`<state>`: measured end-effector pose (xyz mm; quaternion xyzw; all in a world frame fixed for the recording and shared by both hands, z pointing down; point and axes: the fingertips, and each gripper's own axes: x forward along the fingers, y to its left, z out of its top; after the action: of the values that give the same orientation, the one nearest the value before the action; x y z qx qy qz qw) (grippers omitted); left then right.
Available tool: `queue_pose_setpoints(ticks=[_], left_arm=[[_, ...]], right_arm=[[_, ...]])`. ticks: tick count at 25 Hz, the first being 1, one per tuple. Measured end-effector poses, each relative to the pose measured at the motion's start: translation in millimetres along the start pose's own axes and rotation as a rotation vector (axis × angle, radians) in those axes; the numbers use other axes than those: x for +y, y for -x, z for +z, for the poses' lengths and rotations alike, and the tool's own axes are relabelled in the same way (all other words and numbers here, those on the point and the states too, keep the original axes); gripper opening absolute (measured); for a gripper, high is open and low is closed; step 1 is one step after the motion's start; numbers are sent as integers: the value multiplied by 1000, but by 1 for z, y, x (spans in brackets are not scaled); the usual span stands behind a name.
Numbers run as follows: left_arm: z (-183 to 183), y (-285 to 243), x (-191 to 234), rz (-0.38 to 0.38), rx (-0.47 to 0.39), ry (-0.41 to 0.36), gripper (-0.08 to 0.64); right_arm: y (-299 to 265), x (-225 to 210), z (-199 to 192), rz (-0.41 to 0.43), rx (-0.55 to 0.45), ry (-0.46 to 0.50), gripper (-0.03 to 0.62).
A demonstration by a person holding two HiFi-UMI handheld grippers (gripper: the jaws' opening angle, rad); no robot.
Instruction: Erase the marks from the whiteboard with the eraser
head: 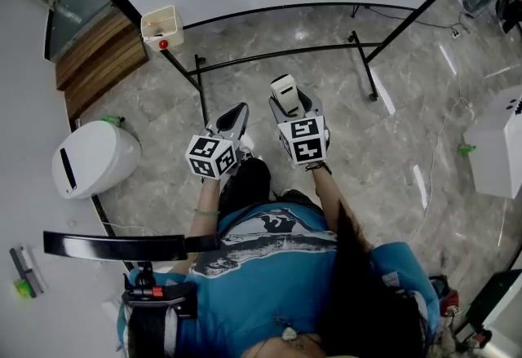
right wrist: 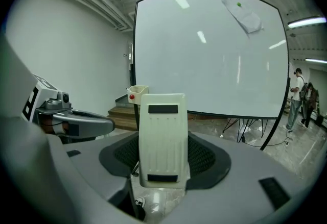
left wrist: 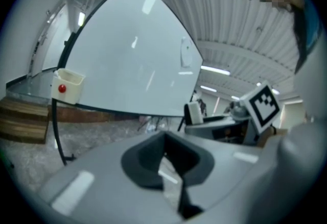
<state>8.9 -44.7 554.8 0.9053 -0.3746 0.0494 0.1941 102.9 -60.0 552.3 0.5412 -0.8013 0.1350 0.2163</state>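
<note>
Nearest, the left gripper [head: 234, 118] had its jaws closed together on nothing. Just right, the right gripper [head: 290, 108] clamped the cream rectangular plastic eraser [right wrist: 162, 139] upright. Farther ahead stood the large black-edged whiteboard [right wrist: 209, 49].

The person wears a teal short-sleeved T-shirt [head: 387, 265] with a black-and-white print [head: 277, 238] across it, and dark trousers [head: 245, 183]. Long dark hair [head: 359, 291] lies over the shirt. A thin greenish band [head: 206, 211] circles the left wrist. The left tongs [head: 237, 112] and right tongs [head: 287, 97] have smooth grey shells with black pads. Each carries a white marker cube [head: 212, 156] printed with black squares. A black mount [head: 155, 293] with red fittings, possibly a chest harness, shows low in the head view.
</note>
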Motion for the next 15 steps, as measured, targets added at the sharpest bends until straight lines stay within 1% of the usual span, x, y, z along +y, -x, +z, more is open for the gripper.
queue_pose_setpoints(ticks=[6, 9, 12, 15], left_arm=[[-34, 30, -75, 61, -34, 39, 5], [-58, 50, -107, 83, -22, 57, 5], [-73, 66, -125, 106, -5, 61, 5], [-75, 78, -134, 130, -16, 60, 5]], right_arm=[[73, -3, -46, 57, -7, 12, 262], [104, 0, -69, 78, -5, 2, 262], [121, 8, -85, 104, 4, -8, 262], [135, 19, -95, 132, 6, -6, 262]])
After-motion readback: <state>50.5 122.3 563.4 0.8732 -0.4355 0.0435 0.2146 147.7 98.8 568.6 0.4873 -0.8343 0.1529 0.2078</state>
